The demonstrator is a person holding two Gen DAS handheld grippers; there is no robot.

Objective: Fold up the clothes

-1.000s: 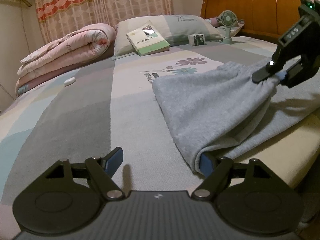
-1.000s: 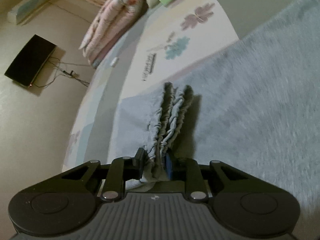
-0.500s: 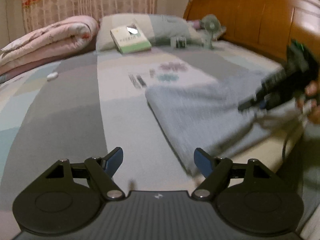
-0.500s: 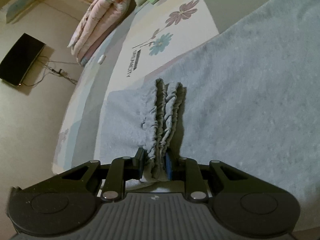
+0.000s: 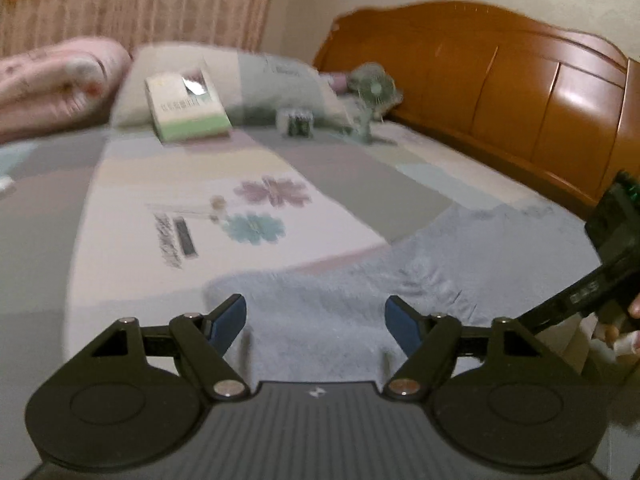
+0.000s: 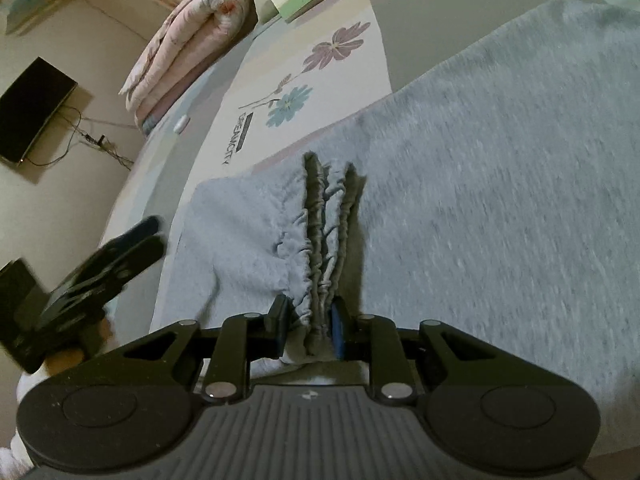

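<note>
Two grippers: one in each of the person's hands, both over the bed (image 5: 80,184).
Left gripper (image 5: 316,320): fingers spread wide apart, nothing between them, hovering just above the near edge of the garment.
Right gripper (image 6: 309,326): fingers clamped on the gathered elastic band (image 6: 326,240) of the garment, the bunched folds standing between the blue pads.
Garment (image 6: 500,184): grey, fleecy, lying flat on the bed sheet, one part spreading far to the right in the right wrist view, a smaller flap lying left of the band.
Bed sheet: pale blocks of grey and cream with two printed flowers (image 5: 260,208) just beyond the garment.
Far end: pillow (image 5: 256,80) with a book (image 5: 186,106) leaning on it, a small fan (image 5: 374,96) beside the wooden headboard (image 5: 500,92), a pink quilt (image 5: 52,84) rolled at the left.
Sharpness: left wrist view is blurred.
</note>
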